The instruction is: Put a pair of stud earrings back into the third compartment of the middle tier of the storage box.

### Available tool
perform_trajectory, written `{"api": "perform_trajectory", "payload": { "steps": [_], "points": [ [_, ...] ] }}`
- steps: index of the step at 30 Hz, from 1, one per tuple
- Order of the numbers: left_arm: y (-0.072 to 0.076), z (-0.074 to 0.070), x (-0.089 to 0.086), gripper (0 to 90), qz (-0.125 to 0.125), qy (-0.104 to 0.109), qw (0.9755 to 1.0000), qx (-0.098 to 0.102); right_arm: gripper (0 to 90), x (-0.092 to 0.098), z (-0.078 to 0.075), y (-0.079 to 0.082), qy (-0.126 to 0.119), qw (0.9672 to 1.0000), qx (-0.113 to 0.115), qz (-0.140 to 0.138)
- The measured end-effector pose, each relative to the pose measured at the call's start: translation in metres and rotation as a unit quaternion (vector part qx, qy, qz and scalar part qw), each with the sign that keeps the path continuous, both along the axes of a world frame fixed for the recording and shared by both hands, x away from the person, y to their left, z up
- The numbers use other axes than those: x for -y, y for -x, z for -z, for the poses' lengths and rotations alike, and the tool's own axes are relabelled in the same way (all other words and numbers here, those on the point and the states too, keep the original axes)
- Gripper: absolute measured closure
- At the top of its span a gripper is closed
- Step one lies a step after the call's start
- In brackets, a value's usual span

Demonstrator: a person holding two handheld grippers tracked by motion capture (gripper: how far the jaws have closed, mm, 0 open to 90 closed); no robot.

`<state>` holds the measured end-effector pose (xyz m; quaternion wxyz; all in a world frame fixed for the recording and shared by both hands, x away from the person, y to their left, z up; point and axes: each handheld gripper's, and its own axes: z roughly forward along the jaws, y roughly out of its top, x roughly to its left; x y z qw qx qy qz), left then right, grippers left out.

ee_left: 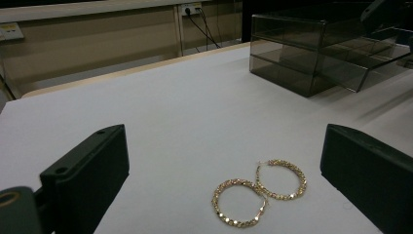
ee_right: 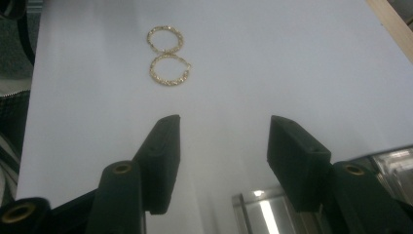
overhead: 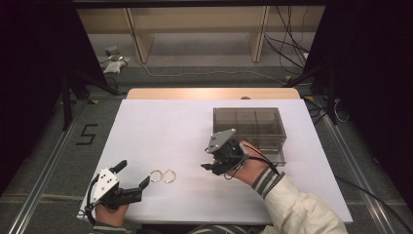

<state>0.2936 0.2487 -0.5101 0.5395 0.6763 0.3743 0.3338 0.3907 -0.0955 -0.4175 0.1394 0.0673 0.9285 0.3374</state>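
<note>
Your white table point(overhead: 160, 122) carries a smoky clear box point(overhead: 249, 127) at far right. Your right claw point(overhead: 208, 166) hovers beside it, jaws apart, empty. Your left claw point(overhead: 132, 174) rests near left, jaws wide apart. Two gold hoop earrings point(overhead: 162, 176) lie touching between the claws.

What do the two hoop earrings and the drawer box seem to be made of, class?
Hoop earrings: probably gold-coloured metal, faceted or beaded, since small glints sparkle along each ring. Drawer box: likely smoke-tinted clear plastic, glossy; its inner dividers show through the walls.
</note>
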Motion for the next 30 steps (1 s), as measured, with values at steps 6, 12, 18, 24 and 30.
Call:
{"api": "perform_trajectory", "payload": {
  "steps": [6,12,18,24,30],
  "points": [
    [0.004,0.001,-0.003,3.7,-0.01,-0.004,0.9999,-0.001,47.3,-0.015,0.005,-0.003,0.002,0.9999,-0.008,-0.006],
    [0.007,0.002,-0.005,4.2,-0.019,-0.005,0.9998,-0.006,47.6,-0.026,0.008,-0.006,-0.003,0.9998,-0.013,-0.011],
    [0.011,0.002,-0.009,4.4,-0.028,-0.004,0.9996,-0.008,47.7,-0.037,0.011,-0.008,0.003,0.9997,-0.018,-0.015],
    [0.015,0.003,-0.012,4.8,-0.036,-0.008,0.9993,-0.01,47.6,-0.051,0.017,-0.011,0.013,0.9995,-0.021,-0.021],
    [0.018,0.003,-0.016,5.1,-0.044,-0.006,0.999,-0.01,47.8,-0.059,0.019,-0.012,0.012,0.9994,-0.023,-0.021]
  ]
}}
